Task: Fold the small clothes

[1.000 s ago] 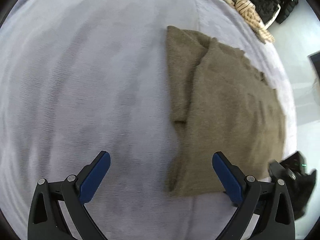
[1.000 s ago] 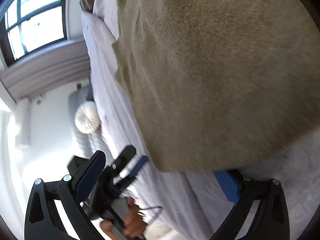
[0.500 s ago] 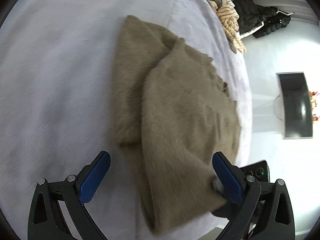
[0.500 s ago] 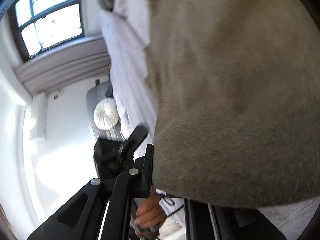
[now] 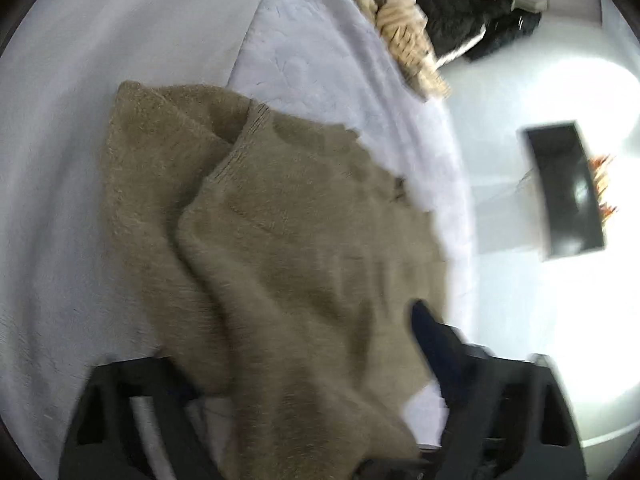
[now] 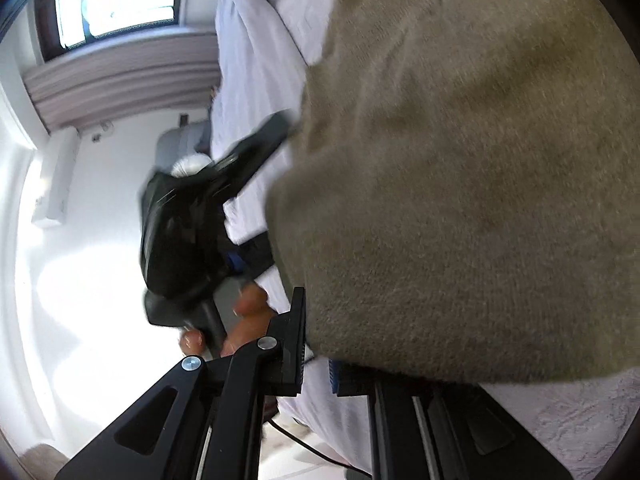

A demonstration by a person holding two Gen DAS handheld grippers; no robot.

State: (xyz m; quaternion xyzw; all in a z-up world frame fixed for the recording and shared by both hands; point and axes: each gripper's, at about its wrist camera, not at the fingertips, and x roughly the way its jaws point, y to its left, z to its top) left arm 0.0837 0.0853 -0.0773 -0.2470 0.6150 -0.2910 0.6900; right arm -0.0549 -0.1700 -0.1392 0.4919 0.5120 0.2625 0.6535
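Observation:
An olive-brown knit sweater (image 5: 288,248) lies partly folded on the pale lilac bedspread (image 5: 60,160). In the left wrist view its near hem drapes over my left gripper (image 5: 304,364), whose fingers close around the cloth; the left finger is hidden under it and the image is blurred. In the right wrist view the sweater (image 6: 460,168) fills most of the frame, and my right gripper (image 6: 320,356) is shut on its near edge. The left gripper (image 6: 256,152) also shows there, at the sweater's side edge.
A heap of striped and dark clothes (image 5: 404,36) lies at the far end of the bed. The bed edge (image 5: 460,216) runs close along the sweater's right side. A wall screen (image 5: 568,192) hangs beyond. A window (image 6: 116,0) and a round white cushion (image 6: 192,162) show.
My left gripper moved right onto the sweater's near hem and closed on it. My right gripper shut on the sweater's edge half a second ago and the cloth has lifted.

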